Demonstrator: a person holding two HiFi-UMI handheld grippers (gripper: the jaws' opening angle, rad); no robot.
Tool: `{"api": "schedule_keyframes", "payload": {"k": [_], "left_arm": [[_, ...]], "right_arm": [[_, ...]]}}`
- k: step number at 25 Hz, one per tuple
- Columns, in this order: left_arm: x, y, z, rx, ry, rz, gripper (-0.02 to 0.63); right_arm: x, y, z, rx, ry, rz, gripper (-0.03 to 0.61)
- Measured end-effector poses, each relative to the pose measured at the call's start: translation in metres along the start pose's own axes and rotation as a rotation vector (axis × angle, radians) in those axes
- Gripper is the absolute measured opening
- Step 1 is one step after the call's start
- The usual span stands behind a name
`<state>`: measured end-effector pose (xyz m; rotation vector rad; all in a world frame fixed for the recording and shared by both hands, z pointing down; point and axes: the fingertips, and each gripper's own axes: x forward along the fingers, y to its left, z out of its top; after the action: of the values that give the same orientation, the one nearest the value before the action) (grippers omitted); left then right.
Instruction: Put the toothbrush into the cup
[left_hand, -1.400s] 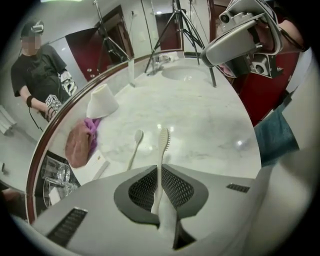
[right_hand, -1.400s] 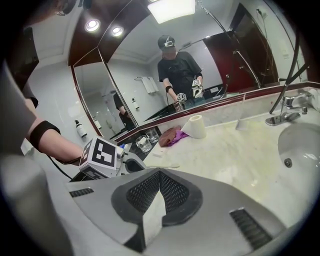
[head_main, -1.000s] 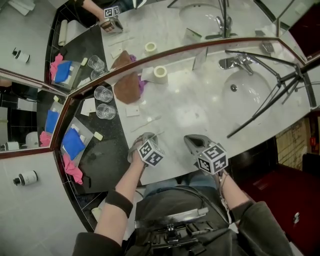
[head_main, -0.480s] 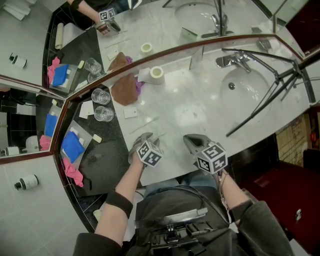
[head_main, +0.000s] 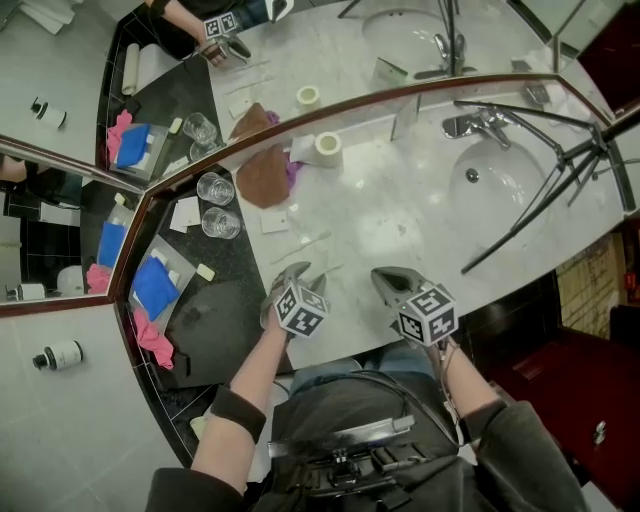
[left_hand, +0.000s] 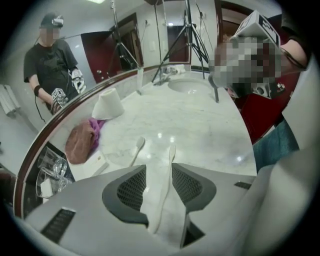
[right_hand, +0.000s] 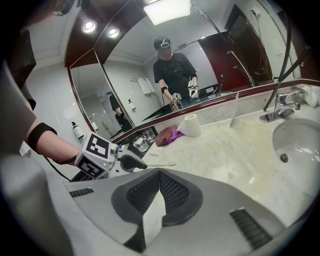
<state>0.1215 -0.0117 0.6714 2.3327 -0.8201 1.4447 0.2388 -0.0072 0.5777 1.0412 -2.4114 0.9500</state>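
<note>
1. The right tool (head_main: 386, 283) hovers over the near edge of the white marble tabletop (head_main: 400, 215). In the right gripper view its jaws (right_hand: 159, 176) are pressed together with nothing between them.
2. Just to its left is the left tool (head_main: 303, 274), pointing steeply down at the marble. Its jaws (left_hand: 159, 170) have just been opening and now stand well apart.
3. The white toothbrush (left_hand: 163, 189) runs lengthwise through that gap, head away from the person. Neither pad presses on it, and it looks to lie flat on the tabletop (head_main: 326, 269).
4. A second toothbrush (left_hand: 136, 152) lies on the marble a little farther out and to the left (head_main: 308, 242), apart from the first.
5. A white card (head_main: 275, 220) lies beyond that, near the border with the dark slab (head_main: 215, 310) on the tabletop's left side.
6. On the slab stand the nearer glass cup (head_main: 221, 223) and, just behind it, the farther glass cup (head_main: 214, 187). Both are upright and well apart from the toothbrush.
7. A crumpled brown cloth (head_main: 262, 175) rests on the marble to the right of the cups, with a purple scrap at its edge.
8. A toilet paper roll (head_main: 327, 148) stands just past the cloth, against the mirror frame.
9. Far right, the sink (head_main: 520, 195) is sunk into the marble, with the tap (head_main: 478, 125) behind it.
10. The mirror (head_main: 330, 50) backs everything.
</note>
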Motion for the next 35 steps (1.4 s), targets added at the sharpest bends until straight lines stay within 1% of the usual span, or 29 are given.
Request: {"api": "schedule_keyframes", "payload": {"k": [1, 2, 5, 6, 9, 13, 15, 17, 20, 23, 27, 31, 35], "left_arm": [[-0.008, 0.004, 0.003, -0.008, -0.025, 0.011, 0.160], [-0.017, 0.009, 0.006, -0.016, -0.052, 0.030, 0.140], [-0.048, 0.025, 0.013, -0.048, -0.143, 0.091, 0.027], [-0.059, 0.029, 0.015, -0.064, -0.174, 0.102, 0.009], [-0.092, 0.040, 0.013, -0.122, -0.261, 0.121, 0.003], [-0.143, 0.063, 0.009, -0.237, -0.383, 0.157, 0.003], [-0.167, 0.074, -0.001, -0.315, -0.444, 0.173, 0.003], [-0.190, 0.088, -0.015, -0.385, -0.503, 0.205, 0.003], [-0.218, 0.106, -0.038, -0.464, -0.570, 0.244, 0.002], [-0.237, 0.116, -0.056, -0.512, -0.603, 0.263, 0.002], [-0.250, 0.121, -0.070, -0.506, -0.609, 0.294, 0.002], [-0.254, 0.120, -0.075, -0.503, -0.619, 0.302, 0.002], [-0.254, 0.122, -0.076, -0.538, -0.628, 0.312, 0.002]], "right_arm": [[0.001, 0.004, 0.004, -0.002, -0.003, 0.003, 0.017], [0.002, 0.007, 0.007, -0.005, -0.007, 0.005, 0.017], [0.005, 0.012, 0.009, -0.023, -0.015, -0.001, 0.017], [0.006, 0.014, 0.010, -0.030, -0.017, -0.002, 0.017], [0.010, 0.025, 0.017, -0.050, -0.025, -0.003, 0.017], [0.017, 0.043, 0.026, -0.067, -0.044, -0.001, 0.017], [0.020, 0.054, 0.028, -0.074, -0.050, -0.002, 0.017], [0.023, 0.064, 0.031, -0.075, -0.058, -0.005, 0.017], [0.027, 0.077, 0.036, -0.077, -0.072, -0.013, 0.017], [0.031, 0.087, 0.038, -0.078, -0.084, -0.021, 0.017], [0.037, 0.096, 0.040, -0.089, -0.082, -0.021, 0.017], [0.038, 0.101, 0.043, -0.104, -0.081, -0.020, 0.017], [0.037, 0.100, 0.044, -0.113, -0.072, -0.021, 0.017]]}}
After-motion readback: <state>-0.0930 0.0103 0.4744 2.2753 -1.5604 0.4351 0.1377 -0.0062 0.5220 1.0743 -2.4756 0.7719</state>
